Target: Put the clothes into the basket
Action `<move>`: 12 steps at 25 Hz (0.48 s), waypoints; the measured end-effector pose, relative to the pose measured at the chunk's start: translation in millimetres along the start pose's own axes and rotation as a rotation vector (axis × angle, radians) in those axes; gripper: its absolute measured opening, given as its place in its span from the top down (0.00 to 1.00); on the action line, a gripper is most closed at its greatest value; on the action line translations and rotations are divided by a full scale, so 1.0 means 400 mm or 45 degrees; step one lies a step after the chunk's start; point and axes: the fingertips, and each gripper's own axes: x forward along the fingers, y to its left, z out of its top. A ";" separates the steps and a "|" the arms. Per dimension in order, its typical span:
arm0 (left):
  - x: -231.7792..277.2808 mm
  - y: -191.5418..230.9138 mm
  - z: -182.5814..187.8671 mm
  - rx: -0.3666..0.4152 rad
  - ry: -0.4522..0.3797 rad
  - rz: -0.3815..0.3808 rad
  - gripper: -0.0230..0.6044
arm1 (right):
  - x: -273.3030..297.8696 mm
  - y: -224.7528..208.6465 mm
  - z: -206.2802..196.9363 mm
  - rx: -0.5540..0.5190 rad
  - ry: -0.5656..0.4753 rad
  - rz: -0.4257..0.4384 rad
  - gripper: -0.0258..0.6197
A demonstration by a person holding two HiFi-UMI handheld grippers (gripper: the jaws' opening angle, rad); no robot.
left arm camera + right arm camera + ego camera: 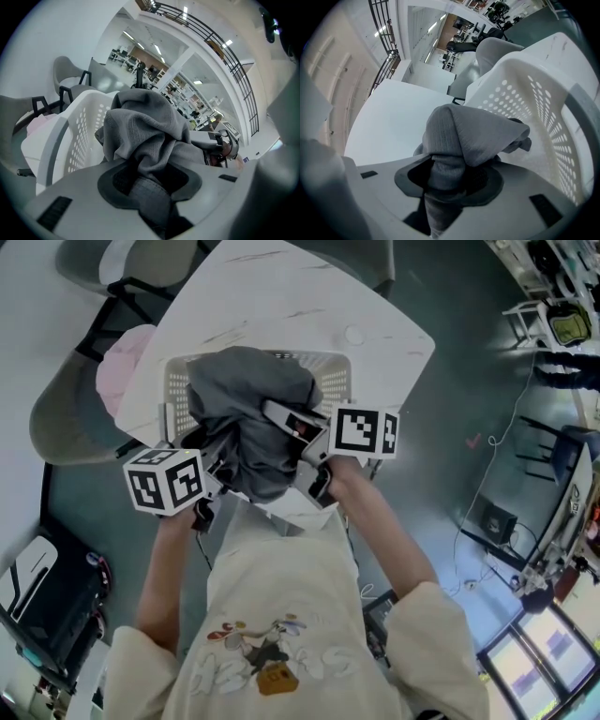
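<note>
Grey garment (248,418) – held by both claws at once, bunched up over the open mouth of the white basket (335,371). The basket stands on the near part of the white bench (281,296).

Left claw (150,180): jaws partly closed, pinching a thick fold of the grey cloth. Right claw (447,180): the same, clamped on a twisted fold that runs back between the jaws. Neither one is empty.

Key relation: the cloth rises away from both claws towards the far side, so its bulk lies beyond the jaws and above the basket's interior. Both claws sit at the near side of the basket, the left one by its near-left corner and the right one by its near-right wall. The bundle's long axis runs roughly near to far. Neither hand is the nearer, since each has a grip.

Judgement: the next step is lowering and letting go, not reaching. Whether the lowest folds touch the basket floor is hidden by the cloth itself.

Look of the garment: mid-grey fine ribbed knit, soft and heavy – it drapes in deep rounded folds and should slump down once freed.

Also noted: a pink cloth (122,362) on a chair (66,418) left of the bench.
</note>
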 end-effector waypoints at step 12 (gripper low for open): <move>0.084 0.077 -0.033 0.000 0.094 0.088 0.76 | 0.054 -0.085 0.006 -0.148 0.031 -0.153 0.71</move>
